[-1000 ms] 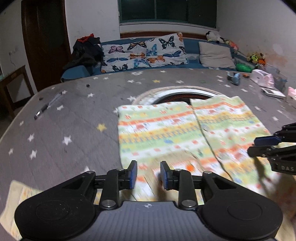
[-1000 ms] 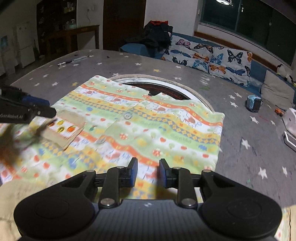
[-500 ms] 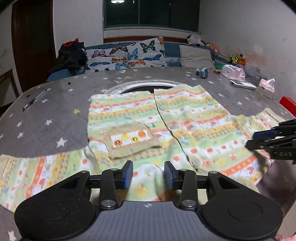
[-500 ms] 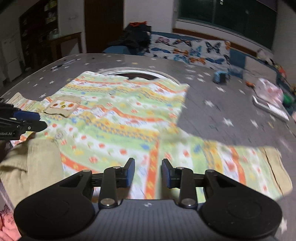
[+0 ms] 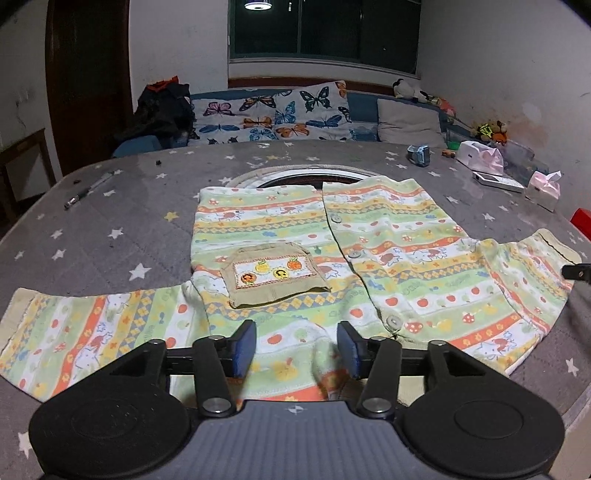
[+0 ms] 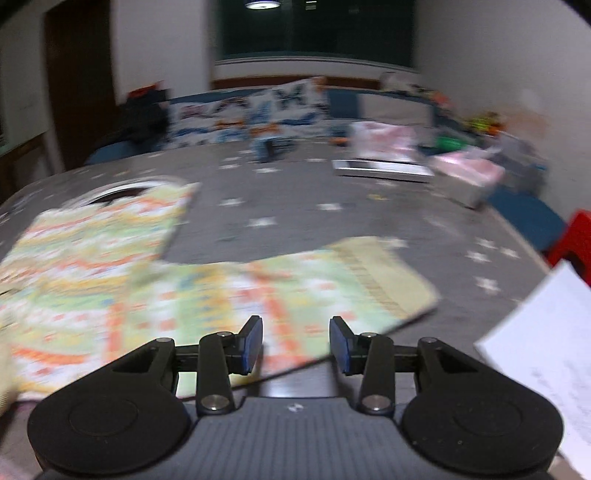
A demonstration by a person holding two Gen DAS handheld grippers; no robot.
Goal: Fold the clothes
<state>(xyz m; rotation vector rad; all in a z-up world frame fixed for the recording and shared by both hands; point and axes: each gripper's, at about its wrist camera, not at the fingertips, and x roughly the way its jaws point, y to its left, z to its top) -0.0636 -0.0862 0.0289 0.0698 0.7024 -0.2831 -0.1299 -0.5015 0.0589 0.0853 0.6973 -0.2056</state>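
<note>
While blur smears the shirt point(image 6: 207, 295), both grippers' jaws are opening, pinching nothing.

The room has white walls point(image 5: 498, 55) and a dark window point(image 5: 325, 29) in which a round ceiling lamp point(image 5: 257, 5) is reflected. Under the window a blue sofa point(image 5: 364, 110) carries butterfly cushions point(image 5: 273, 114) and a grey pillow point(image 5: 408, 120). At the left are a dark wooden door point(image 5: 88, 81) and a low wooden table point(image 5: 26, 147). The surface point(image 5: 122, 206) is covered by a grey cloth with stars.
</note>
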